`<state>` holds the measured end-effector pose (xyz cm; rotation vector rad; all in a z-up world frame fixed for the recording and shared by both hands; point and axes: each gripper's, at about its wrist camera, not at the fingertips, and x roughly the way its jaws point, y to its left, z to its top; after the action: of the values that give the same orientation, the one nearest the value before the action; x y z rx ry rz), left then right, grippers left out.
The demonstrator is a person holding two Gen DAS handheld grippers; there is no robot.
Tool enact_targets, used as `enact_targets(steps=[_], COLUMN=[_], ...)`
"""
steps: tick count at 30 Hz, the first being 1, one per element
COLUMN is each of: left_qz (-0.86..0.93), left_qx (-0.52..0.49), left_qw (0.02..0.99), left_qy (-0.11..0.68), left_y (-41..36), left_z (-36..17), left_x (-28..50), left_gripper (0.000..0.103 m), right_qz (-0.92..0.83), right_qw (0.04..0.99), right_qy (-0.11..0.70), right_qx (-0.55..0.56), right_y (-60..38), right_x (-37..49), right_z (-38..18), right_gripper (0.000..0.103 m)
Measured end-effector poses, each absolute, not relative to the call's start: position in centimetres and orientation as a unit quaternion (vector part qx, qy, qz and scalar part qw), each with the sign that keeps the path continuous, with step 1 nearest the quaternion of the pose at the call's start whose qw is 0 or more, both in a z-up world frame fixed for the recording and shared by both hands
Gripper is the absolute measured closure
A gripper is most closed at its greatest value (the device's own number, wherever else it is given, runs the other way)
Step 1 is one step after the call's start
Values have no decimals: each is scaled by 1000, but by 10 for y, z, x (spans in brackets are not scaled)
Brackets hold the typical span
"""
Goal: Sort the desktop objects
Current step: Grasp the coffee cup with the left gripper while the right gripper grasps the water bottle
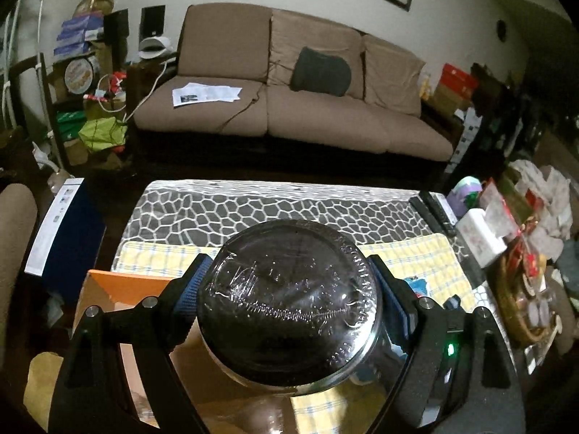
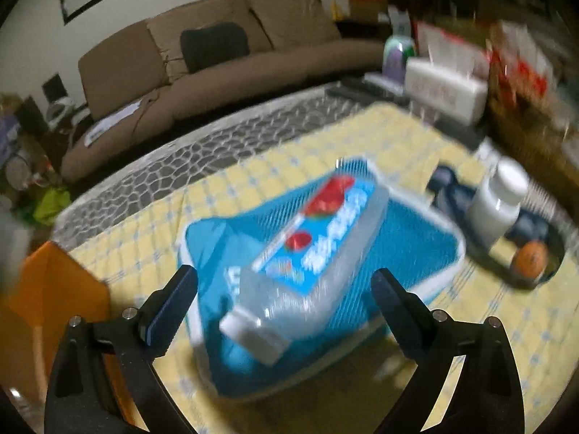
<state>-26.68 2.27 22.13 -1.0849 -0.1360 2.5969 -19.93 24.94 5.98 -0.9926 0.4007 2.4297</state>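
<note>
Two grippers work here, and we take each from its own view, nearest things first. Our left gripper [image 1: 289,285] has its fingers [image 1: 392,298] pinching a clear glass jar [image 1: 289,311] from both sides, the blue pads pressed on its wall. We see the jar's round end facing the camera, so it lies along the line of the fingers, raised off the table [image 1: 282,204]. Below and to the left sits an open orange box [image 1: 119,285], which we judge to be one possible place for sorted things; the jar hangs close over its edge, though we cannot say it is bound there. Beyond lie a yellow checked cloth [image 1: 427,256] and the grey patterned table cover, then a brown sofa [image 1: 289,83].

Our right gripper [image 2: 284,289] has its fingers [image 2: 181,296] spread wide and holds nothing. Between them, but apart from both pads, a plastic bottle [image 2: 311,249] with a white cap lies on its side in a blue mesh basket [image 2: 416,238]. The view is blurred, so the label is unreadable. We judge the wide spread suits a hand that is either leaving the bottle or lining up on it. Farther right stand a white pill bottle [image 2: 497,200] and an orange fruit [image 2: 532,258] in a dark tray [image 2: 481,253].
</note>
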Motion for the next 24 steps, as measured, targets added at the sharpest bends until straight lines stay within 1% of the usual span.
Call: enact_targets(steps=[3, 8, 11, 14, 15, 16, 17, 19, 21, 24], left_qz=[908, 905, 902, 900, 900, 900, 899, 897, 894, 891], left_qx=[-383, -391, -396, -399, -399, -399, -400, -404, -409, -415], left_qw=[160, 159, 162, 167, 168, 170, 171, 172, 176, 177], left_qy=[-54, -55, -54, -54, -53, -51, -49, -49, -55, -55], left_y=[11, 2, 1, 1, 1, 2, 3, 5, 5, 4], left_z=[220, 212, 208, 205, 205, 204, 203, 201, 199, 200], left_x=[-266, -267, -266, -263, -262, -261, -260, -258, -255, -250], left_gripper=[20, 20, 20, 20, 20, 20, 20, 20, 20, 20], right_qz=[876, 848, 821, 803, 803, 806, 810, 817, 820, 827], right_qw=[257, 289, 322, 326, 322, 318, 315, 308, 292, 279], right_qy=[140, 187, 195, 207, 211, 209, 202, 190, 192, 199], right_qx=[-383, -402, -430, -453, -455, -453, -451, -449, -452, -445], right_y=[256, 272, 281, 290, 293, 294, 296, 298, 302, 304], right_x=[-218, -230, -238, -241, -240, -238, -236, -232, -229, -222], right_z=[55, 43, 28, 14, 11, 11, 12, 14, 15, 23], right_gripper=[5, 4, 4, 5, 7, 13, 22, 24, 25, 30])
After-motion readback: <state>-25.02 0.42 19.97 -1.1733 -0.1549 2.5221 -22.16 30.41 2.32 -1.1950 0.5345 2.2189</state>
